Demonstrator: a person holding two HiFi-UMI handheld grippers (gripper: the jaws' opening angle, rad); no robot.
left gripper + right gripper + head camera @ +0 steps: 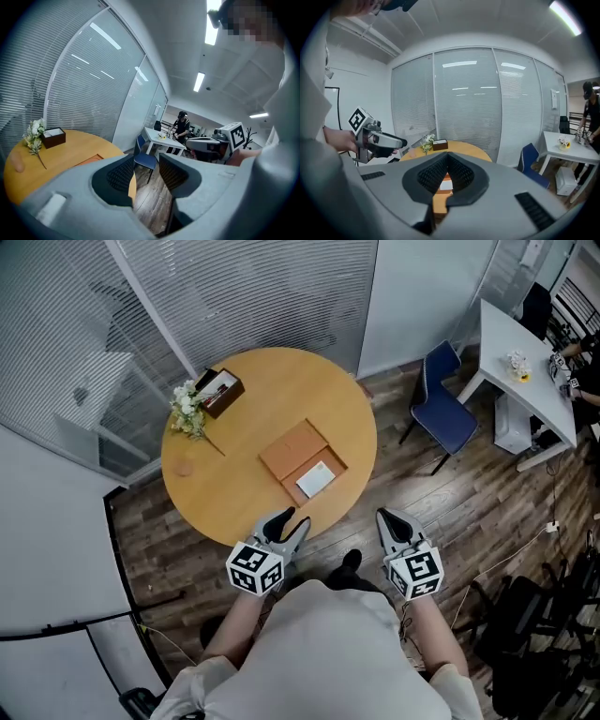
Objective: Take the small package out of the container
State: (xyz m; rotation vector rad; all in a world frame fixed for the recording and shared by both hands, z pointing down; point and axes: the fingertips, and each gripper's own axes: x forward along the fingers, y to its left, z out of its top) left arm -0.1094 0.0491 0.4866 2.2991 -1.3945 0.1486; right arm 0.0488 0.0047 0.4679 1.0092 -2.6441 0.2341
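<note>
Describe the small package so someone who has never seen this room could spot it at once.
On the round wooden table, a flat orange box lies open near the edge closest to the person. The small package is the white rectangle lying in its nearer half. It is pale against the orange, while the dark brown box and flowers sit apart at the far edge.

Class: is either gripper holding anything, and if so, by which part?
Nothing is held. The left gripper is open and empty; the right gripper is shut on nothing. The package lies in the container.
</note>
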